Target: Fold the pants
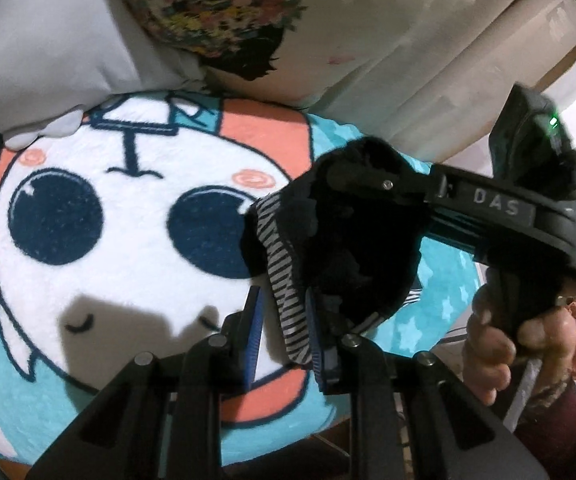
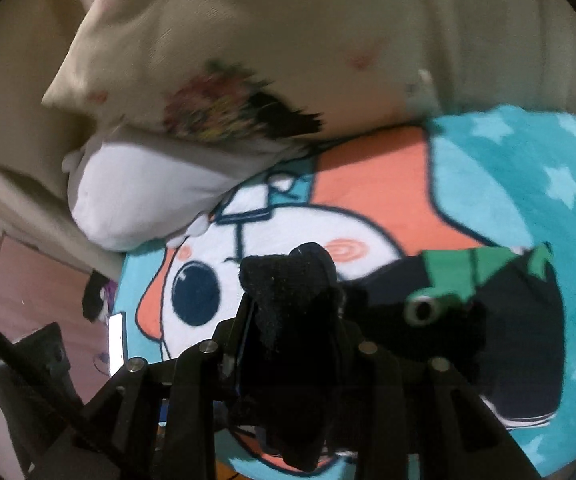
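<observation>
The pants (image 1: 340,236) are a black fleecy bundle with a black-and-white striped band, held in the air above a cartoon blanket. My left gripper (image 1: 284,336) has its blue-padded fingers (image 1: 253,336) apart around the striped band, which hangs between them. My right gripper (image 1: 372,184) comes in from the right, buried in the black cloth and shut on it. In the right wrist view the black pants (image 2: 288,312) fill the space between my right gripper's (image 2: 292,320) fingers.
A fleecy blanket (image 1: 128,264) with a white cartoon face, orange and teal with stars, covers the bed. A cream pillow with a printed figure (image 1: 288,32) and a white cushion (image 1: 48,64) lie behind. A pink floor (image 2: 40,300) lies at left.
</observation>
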Action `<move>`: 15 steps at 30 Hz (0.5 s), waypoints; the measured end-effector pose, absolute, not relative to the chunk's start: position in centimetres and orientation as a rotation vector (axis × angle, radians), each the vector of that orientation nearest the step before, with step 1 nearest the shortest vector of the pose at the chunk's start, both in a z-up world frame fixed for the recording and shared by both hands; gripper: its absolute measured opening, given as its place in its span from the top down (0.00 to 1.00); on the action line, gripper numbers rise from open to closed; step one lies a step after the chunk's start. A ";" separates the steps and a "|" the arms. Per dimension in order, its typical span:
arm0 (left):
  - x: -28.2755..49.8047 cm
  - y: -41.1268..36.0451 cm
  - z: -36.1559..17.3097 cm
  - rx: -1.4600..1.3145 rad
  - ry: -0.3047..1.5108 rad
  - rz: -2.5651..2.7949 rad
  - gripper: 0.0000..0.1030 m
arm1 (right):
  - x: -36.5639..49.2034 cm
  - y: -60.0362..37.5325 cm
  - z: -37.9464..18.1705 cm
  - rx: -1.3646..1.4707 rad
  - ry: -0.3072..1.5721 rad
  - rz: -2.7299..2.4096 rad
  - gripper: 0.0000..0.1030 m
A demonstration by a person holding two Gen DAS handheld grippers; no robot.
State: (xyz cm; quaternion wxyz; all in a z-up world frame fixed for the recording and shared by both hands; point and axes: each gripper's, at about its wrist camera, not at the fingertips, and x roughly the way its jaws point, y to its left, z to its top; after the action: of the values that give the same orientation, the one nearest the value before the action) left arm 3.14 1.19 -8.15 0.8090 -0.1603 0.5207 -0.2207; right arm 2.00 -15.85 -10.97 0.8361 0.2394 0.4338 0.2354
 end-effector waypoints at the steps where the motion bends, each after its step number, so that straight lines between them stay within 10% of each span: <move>1: 3.2 0.9 -8.0 -0.338 1.112 -0.467 0.78 | 2.1 -16.6 -11.2 0.524 0.918 0.498 0.68; 15: 3.3 -1.8 -7.7 -0.316 1.124 -0.390 0.74 | 1.9 -24.2 -13.6 0.672 0.861 0.575 0.68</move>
State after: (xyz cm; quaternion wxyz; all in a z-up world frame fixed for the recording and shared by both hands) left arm 3.25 -1.79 -7.70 0.8164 -0.1482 0.5274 -0.1829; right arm 1.86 -24.22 -13.60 0.8156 0.3150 0.4035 0.2696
